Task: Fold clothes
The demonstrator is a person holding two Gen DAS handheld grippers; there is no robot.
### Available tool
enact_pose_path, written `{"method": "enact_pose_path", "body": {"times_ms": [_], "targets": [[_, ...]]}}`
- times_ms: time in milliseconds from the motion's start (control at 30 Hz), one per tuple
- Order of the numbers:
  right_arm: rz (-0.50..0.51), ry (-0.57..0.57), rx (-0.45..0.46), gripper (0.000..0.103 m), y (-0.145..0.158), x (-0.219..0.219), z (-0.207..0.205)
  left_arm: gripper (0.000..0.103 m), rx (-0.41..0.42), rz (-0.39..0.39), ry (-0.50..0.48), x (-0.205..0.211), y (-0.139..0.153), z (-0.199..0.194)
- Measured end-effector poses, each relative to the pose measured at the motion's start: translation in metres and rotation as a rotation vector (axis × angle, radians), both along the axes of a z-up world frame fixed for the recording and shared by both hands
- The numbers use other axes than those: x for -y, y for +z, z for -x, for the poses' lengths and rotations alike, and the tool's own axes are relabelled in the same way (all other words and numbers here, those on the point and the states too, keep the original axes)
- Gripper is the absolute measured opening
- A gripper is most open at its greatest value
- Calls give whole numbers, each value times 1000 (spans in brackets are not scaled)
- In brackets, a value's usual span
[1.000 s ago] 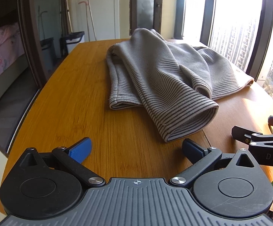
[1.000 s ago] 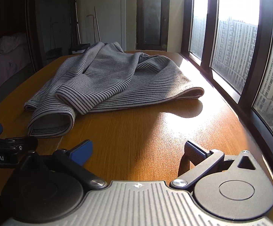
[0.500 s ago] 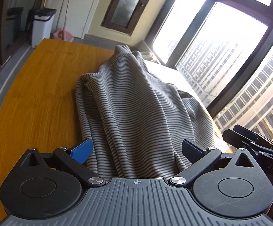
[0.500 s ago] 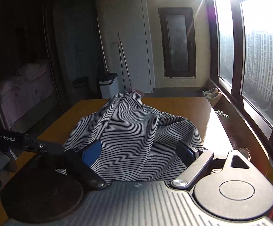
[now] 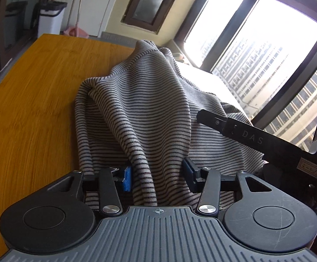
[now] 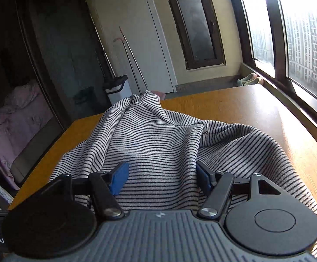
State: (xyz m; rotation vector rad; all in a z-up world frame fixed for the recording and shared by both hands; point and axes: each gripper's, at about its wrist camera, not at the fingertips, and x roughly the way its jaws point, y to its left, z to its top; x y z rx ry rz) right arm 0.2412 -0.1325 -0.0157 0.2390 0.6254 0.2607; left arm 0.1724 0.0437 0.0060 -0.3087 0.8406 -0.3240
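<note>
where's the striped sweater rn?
The striped sweater lies bunched on the wooden table, window side, its near edge between the closing fingers of both the left tool and right tool.

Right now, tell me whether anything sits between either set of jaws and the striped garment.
Nothing visible does. The left gripper already has a ridge of the striped garment between its closing jaws. The right gripper is closing too, with the cloth lying between its jaws. Only the wooden table surrounds the garment.

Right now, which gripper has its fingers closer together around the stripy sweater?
The left gripper: its closing fingers pinch a narrow fold of the striped sweater. The right gripper, also closing, stands wider, cloth between its fingers.
</note>
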Motion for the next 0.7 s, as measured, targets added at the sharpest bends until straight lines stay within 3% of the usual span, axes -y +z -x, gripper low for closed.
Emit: {"method": "enact_pose_path", "body": {"times_ms": [100, 233, 333, 533, 633, 700], "targets": [[5, 38, -21, 71, -3, -7, 14, 29, -4, 16, -6, -3, -5, 14], [94, 109, -28, 77, 2, -25, 56, 27, 7, 9, -33, -10, -3, 54], [170, 189, -21, 80, 6, -42, 96, 20, 12, 7, -43, -19, 3, 85], [239, 179, 53, 79, 29, -52, 140, 17, 163, -9, 59, -46, 54, 105], [232, 168, 102, 80, 49, -60, 146, 17, 226, -16, 138, -61, 79, 95], [284, 161, 129, 83, 56, -73, 142, 17, 234, -12, 193, -71, 88, 83]]}}
